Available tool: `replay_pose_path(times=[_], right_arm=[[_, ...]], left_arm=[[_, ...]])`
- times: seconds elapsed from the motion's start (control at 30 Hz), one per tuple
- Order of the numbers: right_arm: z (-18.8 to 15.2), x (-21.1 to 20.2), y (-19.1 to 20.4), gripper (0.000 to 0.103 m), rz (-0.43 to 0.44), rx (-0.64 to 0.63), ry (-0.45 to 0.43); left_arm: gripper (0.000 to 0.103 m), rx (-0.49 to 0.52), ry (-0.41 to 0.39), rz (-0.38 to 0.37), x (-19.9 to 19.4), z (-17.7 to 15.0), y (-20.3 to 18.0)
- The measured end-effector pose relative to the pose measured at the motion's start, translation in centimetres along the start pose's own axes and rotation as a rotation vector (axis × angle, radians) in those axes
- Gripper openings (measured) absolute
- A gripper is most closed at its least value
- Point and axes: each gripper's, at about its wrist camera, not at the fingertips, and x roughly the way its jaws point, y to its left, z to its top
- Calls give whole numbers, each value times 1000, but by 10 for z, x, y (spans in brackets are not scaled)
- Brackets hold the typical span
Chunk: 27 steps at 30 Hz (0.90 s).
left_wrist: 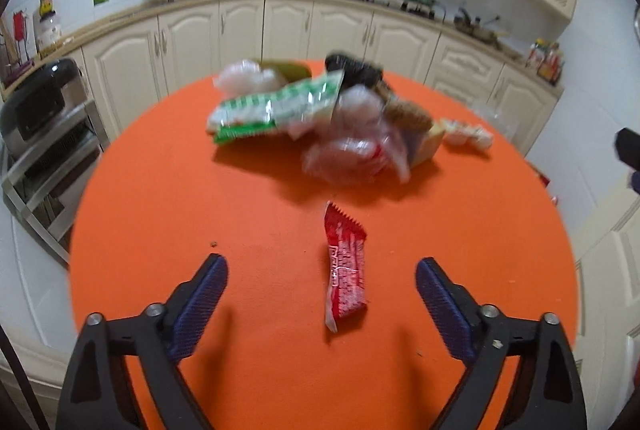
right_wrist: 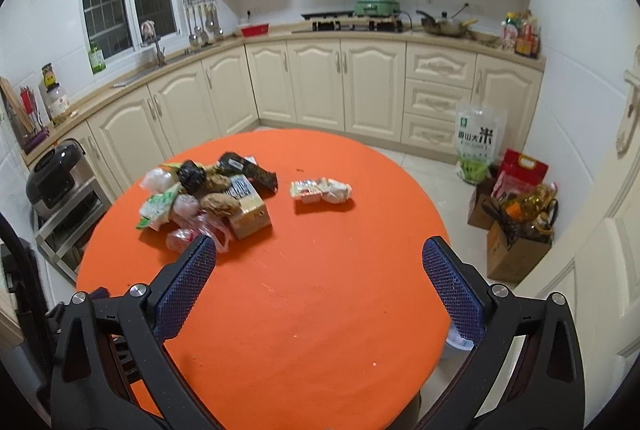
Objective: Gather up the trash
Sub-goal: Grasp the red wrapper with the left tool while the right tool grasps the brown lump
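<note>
Left gripper [left_wrist: 322, 270], lower frame: jaws spread, gripping nothing; red wrapper [left_wrist: 346, 272] lies between them on the orange table [left_wrist: 160, 190]. Right gripper [right_wrist: 320, 250]: likewise spread, empty. Trash pile [right_wrist: 208, 200], centre left, beyond.

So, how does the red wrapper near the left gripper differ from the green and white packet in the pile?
The red wrapper lies alone and flat on the orange table; the green and white packet leans among other trash. The wrapper is narrow and smaller; the packet is wider and longer. Both are empty-looking food packaging.
</note>
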Motion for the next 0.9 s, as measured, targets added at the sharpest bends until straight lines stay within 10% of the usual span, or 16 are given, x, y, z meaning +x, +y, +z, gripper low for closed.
replay_pose_path(times=[0.37,0.9], right_arm=[[6,64,11,103,120,-17,83],[23,152,90,81,222,-221,180]], left_arm=[[17,52,34,-2,68,80,-16],[10,-7,-32,19,72,61,28]])
